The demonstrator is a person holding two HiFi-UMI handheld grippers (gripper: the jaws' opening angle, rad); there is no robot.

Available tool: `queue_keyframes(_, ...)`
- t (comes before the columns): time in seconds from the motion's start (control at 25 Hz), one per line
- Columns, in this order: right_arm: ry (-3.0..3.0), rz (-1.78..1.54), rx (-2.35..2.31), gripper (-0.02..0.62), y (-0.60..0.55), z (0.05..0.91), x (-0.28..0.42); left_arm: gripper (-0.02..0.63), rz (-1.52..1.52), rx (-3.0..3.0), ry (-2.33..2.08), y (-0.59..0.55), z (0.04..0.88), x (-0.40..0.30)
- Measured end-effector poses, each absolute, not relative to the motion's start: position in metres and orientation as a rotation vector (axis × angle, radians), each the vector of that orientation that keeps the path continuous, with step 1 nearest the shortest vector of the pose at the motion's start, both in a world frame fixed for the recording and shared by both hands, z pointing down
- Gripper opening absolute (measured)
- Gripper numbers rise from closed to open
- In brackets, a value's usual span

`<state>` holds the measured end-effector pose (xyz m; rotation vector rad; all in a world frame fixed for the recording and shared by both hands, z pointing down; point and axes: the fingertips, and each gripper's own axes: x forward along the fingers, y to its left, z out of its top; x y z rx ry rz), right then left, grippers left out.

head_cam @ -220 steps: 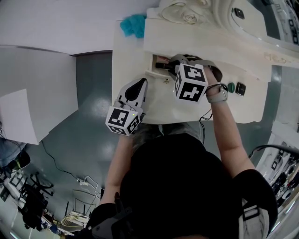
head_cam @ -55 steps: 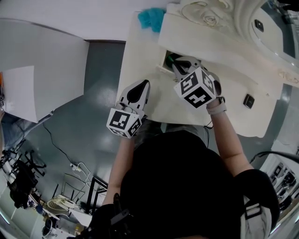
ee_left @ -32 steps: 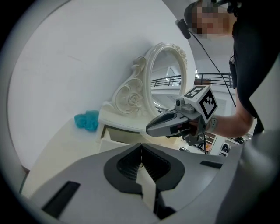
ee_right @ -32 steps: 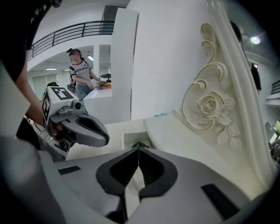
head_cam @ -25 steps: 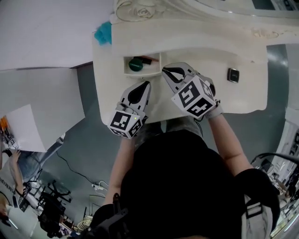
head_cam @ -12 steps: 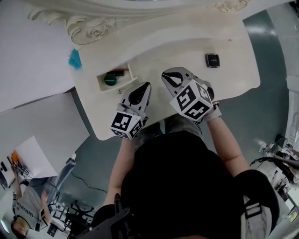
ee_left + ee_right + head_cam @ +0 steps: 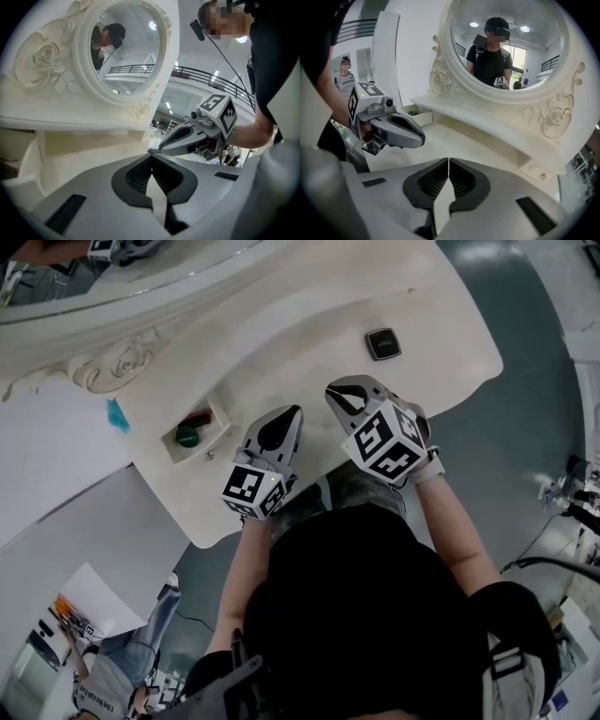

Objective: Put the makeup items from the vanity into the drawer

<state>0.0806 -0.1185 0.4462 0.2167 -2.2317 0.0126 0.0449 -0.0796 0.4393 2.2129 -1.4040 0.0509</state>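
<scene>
Two grippers show from above, held by a person in black over a cream vanity [image 7: 281, 343]. The left gripper [image 7: 287, 412] and right gripper [image 7: 339, 390] sit side by side near the front edge. Their tips point to twelve o'clock and touch nothing. An open drawer [image 7: 220, 422] lies at nine o'clock from the left gripper, near it but apart. Inside are a green pot [image 7: 187, 438] and a dark stick [image 7: 198, 417] with a red end. A black compact [image 7: 382, 343] rests on the vanity top at one o'clock from the right gripper, well apart from the drawer. A teal scrap [image 7: 117, 414] shows at nine o'clock from the drawer.

Left gripper view: its jaws are pressed together with nothing between them, and bare vanity top lies ahead. An oval mirror [image 7: 124, 49] in a carved frame fills eleven o'clock. The right gripper crosses at three o'clock, marker cube uppermost.

Right gripper view: its jaws are closed and empty. The mirror sits at one o'clock and reflects the person. The left gripper is at nine o'clock. The open drawer lies beyond it at ten o'clock, with a little green showing inside. A second drawer [image 7: 534, 171] with a small knob is shut, at four o'clock. A bystander [image 7: 344, 70] stands far off at ten o'clock.
</scene>
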Motion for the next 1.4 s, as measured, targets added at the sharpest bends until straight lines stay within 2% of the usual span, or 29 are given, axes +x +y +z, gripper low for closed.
queue_keyframes(0.32, -2.200, 0.128, 0.464, 0.027, -0.164, 0.458, 0.137, 0.014, 0.082, 2.268, -1.276, -0.113, 0.447, 0.089)
queue_keyframes(0.36, -2.195, 0.149, 0.488, 0.045, -0.170, 0.460, 0.143, 0.014, 0.086, 2.272, -1.263, -0.117, 0.447, 0.094)
queue_keyframes(0.44, -2.178, 0.192, 0.513, 0.161, -0.180, 0.468, 0.155, 0.014, 0.093, 2.275, -1.246, -0.126, 0.449, 0.103)
queue_keyframes(0.48, -2.171, 0.210, 0.529, 0.195, -0.185, 0.471, 0.160, 0.014, 0.096, 2.274, -1.239, -0.129, 0.450, 0.107)
queue_keyframes(0.64, -2.150, 0.271, 0.650, 0.279, -0.211, 0.484, 0.173, 0.014, 0.106, 2.266, -1.219, -0.143, 0.458, 0.116)
queue_keyframes(0.84, -2.091, 0.348, 0.733, 0.350, -0.238, 0.508, 0.180, 0.014, 0.122, 2.249, -1.207, -0.156, 0.468, 0.121)
queue_keyframes(1.0, -2.069, 0.421, 0.732, 0.368, -0.248, 0.521, 0.179, 0.014, 0.116, 2.228, -1.218, -0.163, 0.471, 0.121)
queue_keyframes(1.4, -2.041, 0.484, 0.672, 0.354, -0.254, 0.534, 0.178, 0.014, 0.100, 2.184, -1.269, -0.163, 0.472, 0.111)
